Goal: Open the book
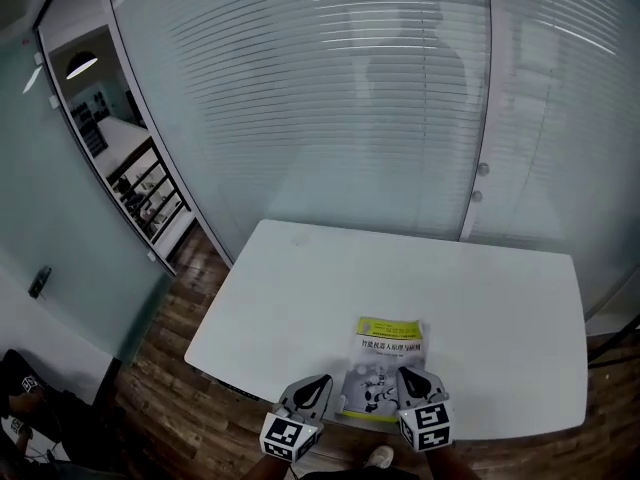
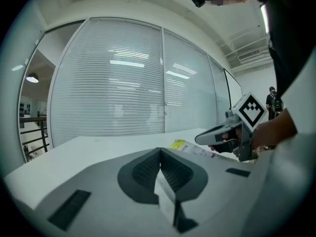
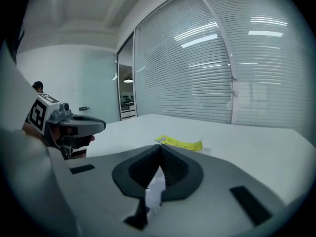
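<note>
A closed book [image 1: 389,365], grey-covered with a yellow-green band at its far end, lies flat near the front edge of the white table [image 1: 480,288]. My left gripper [image 1: 320,381] hovers just off the book's left edge, jaws together and empty. My right gripper [image 1: 405,375] is over the book's near right corner, also shut with nothing in it. In the left gripper view the shut jaws [image 2: 159,150] point across the table, with the book [image 2: 183,145] and the right gripper [image 2: 217,135] to the right. In the right gripper view the shut jaws [image 3: 160,146] face the book's yellow end [image 3: 180,143], with the left gripper [image 3: 81,125] at left.
A curved glass wall with blinds [image 1: 330,98] stands behind the table. Wooden floor [image 1: 170,358] lies to the left and below the front edge. A doorway with shelves [image 1: 140,183] is at far left. A person [image 2: 271,100] stands far off.
</note>
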`<action>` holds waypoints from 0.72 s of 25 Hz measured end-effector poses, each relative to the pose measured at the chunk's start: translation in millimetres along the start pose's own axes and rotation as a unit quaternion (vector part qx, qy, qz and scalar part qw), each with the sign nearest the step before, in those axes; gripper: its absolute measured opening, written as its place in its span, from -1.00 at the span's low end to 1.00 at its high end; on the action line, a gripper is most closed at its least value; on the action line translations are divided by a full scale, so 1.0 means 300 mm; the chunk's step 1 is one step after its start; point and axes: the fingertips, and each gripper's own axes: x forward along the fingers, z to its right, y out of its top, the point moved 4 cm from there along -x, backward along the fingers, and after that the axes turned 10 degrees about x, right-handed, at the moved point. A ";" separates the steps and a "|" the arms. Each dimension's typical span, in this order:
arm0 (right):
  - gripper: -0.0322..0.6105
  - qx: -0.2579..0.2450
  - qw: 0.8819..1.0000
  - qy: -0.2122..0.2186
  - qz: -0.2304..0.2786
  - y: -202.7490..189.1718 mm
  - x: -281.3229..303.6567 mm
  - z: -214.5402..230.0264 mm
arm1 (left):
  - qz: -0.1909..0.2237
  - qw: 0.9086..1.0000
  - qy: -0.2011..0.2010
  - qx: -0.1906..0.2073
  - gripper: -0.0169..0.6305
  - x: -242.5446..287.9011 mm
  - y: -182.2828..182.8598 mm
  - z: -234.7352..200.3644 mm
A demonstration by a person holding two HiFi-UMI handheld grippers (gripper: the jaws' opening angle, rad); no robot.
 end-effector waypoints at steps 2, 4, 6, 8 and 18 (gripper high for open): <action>-0.88 0.007 1.000 -0.016 0.004 0.002 -0.012 0.029 | -0.005 1.000 -0.012 0.000 -0.90 0.031 -0.001 0.020; -0.88 0.014 1.000 -0.028 0.001 0.002 -0.025 0.046 | -0.006 1.000 -0.023 -0.002 -0.90 0.047 0.001 0.044; -0.81 0.023 0.999 -0.030 -0.008 -0.002 -0.022 0.061 | -0.005 1.000 -0.027 -0.003 -0.90 0.062 0.005 0.052; -0.47 0.038 0.999 -0.030 -0.022 -0.025 -0.016 0.078 | -0.005 0.999 -0.034 -0.002 -0.90 0.076 0.003 0.056; -0.19 0.110 0.986 -0.088 -0.090 -0.108 -0.038 0.157 | 0.006 0.996 -0.087 -0.005 -0.90 0.119 -0.019 0.031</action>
